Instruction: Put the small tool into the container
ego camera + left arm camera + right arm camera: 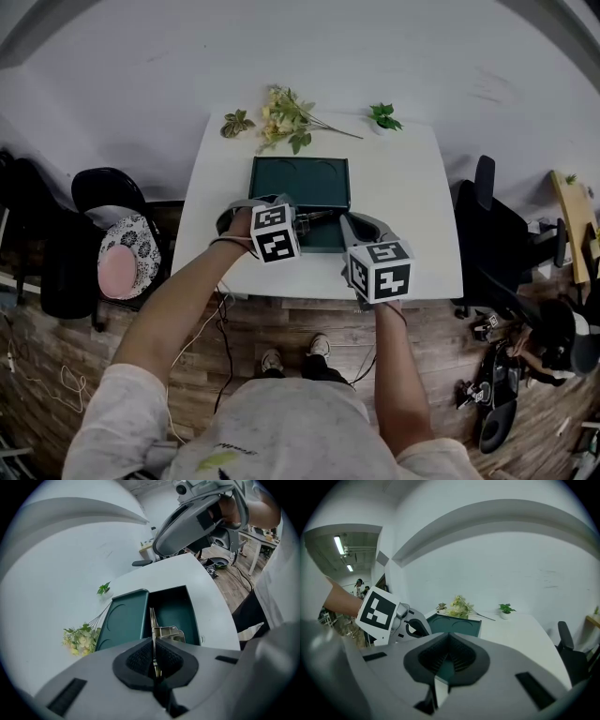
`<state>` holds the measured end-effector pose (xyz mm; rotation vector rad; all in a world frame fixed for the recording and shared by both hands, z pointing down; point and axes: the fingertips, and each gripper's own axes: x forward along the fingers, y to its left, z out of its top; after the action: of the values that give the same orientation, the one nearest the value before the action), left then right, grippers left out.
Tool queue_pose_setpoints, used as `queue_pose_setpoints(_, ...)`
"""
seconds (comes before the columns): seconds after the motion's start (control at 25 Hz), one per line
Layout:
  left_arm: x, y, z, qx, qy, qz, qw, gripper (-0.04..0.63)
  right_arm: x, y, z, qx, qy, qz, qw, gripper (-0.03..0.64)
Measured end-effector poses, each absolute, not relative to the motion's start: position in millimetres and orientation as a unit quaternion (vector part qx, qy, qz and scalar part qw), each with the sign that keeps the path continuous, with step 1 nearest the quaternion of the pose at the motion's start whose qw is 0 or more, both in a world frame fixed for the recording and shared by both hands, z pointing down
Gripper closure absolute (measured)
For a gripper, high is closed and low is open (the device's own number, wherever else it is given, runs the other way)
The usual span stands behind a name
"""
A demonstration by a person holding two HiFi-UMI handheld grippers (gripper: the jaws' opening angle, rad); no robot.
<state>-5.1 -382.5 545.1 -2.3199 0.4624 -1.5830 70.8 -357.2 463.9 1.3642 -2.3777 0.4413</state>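
A dark green container stands open on the white table, its lid folded back behind it. My left gripper is shut on the small metal tool, which is thin and shiny. The tool sticks out from the pads over the container's hollow, next to the lid. The tool's tip shows as a glint in the head view. My right gripper hovers at the container's right front. Its jaws stand slightly apart with nothing between them.
Artificial flowers, a leafy sprig and a small potted plant line the table's far edge. A black chair and a patterned cushion stand left. Another black chair stands right.
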Motion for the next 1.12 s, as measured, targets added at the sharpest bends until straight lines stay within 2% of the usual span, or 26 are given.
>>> queue_pose_setpoints(0.56, 3, -390, 554, -0.795, 0.142, -0.568, 0.16, 0.595, 74, -362, 471, 0.48, -0.842, 0.163, 0.185, 0.612)
queue_pose_setpoints(1.12, 8, -398, 559, -0.805, 0.149, -0.56, 0.128, 0.589, 84, -360, 475, 0.487, -0.837, 0.167, 0.187, 0.612)
